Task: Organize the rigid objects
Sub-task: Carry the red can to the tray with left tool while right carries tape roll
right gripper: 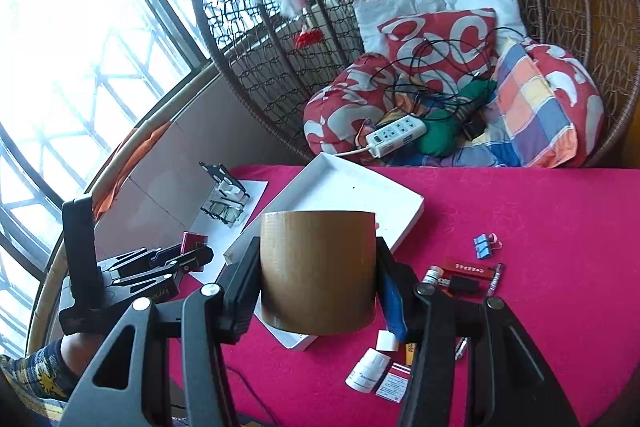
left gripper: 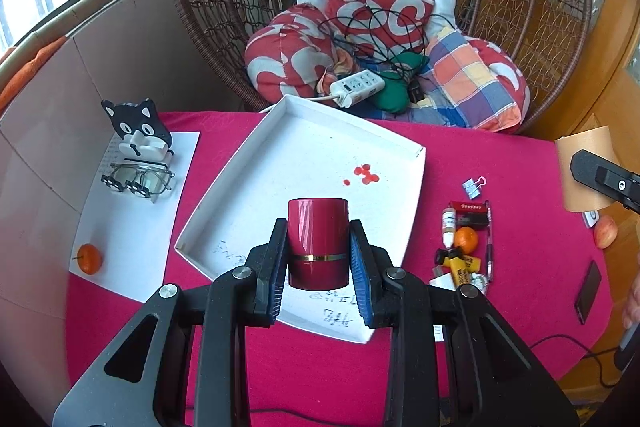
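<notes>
Left gripper (left gripper: 318,259) clamps red cup (left gripper: 317,235); right gripper (right gripper: 318,279) apparently grips tape roll (right gripper: 318,267).

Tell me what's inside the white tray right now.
The white tray holds only small red spots and dark handwriting on its floor. The red cylinder gripped in the left gripper hides part of the floor, so anything beneath it cannot be seen.

Daylight floods in from the window (right gripper: 80,67) on my left, blown out white, while my views stay sharp at centre, bent and dark-cornered at the edges.
</notes>
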A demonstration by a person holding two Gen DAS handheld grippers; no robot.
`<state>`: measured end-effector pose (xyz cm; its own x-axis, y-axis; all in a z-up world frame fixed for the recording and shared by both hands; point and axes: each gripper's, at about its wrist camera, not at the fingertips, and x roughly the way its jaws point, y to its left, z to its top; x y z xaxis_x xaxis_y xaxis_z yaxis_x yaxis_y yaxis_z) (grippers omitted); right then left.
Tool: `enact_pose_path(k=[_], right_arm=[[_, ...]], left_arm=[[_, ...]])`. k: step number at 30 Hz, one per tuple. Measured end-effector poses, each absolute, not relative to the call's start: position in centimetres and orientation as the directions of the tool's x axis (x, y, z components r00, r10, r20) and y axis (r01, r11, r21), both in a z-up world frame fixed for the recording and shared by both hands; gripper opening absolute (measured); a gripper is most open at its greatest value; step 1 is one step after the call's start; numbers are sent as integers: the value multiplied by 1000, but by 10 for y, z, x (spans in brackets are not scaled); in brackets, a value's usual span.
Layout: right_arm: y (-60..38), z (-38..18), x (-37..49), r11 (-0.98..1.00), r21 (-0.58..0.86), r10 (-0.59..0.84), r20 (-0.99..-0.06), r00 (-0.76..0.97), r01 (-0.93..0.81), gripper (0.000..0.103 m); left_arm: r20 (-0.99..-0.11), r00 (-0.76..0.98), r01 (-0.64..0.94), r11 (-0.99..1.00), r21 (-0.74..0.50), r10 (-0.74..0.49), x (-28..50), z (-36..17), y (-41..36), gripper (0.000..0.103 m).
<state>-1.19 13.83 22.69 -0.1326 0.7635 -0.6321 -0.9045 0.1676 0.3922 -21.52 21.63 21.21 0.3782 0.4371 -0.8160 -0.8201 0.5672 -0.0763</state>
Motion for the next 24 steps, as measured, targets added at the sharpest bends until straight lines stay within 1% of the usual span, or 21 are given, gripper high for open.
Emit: enact_pose_path(k=[3, 10, 13, 15, 20, 24], right_arm=[[156, 217, -23, 151, 403, 745, -647, -164, -903, 52], [207, 183, -50, 143, 375, 665, -722, -192, -916, 52], [230, 161, -58, 160, 354, 620, -762, -185, -921, 52], [245, 142, -64, 177, 327, 582, -796, -169, -928, 52], [273, 98, -71, 229, 270, 485, -865, -130, -935, 52], [284, 86, -78, 246, 232, 459, -883, -98, -941, 52]], left_arm=[[-837, 361, -816, 573, -70, 412, -212, 198, 238, 28], [-895, 289, -828, 558, -55, 341, -205, 155, 292, 28], [-916, 230, -815, 580, 3, 328, -198, 134, 303, 28], [-930, 203, -812, 583, 15, 306, -197, 118, 310, 28], [-957, 173, -824, 566, -12, 231, -198, 85, 325, 28], [-964, 177, -834, 550, -40, 199, -201, 75, 333, 28]])
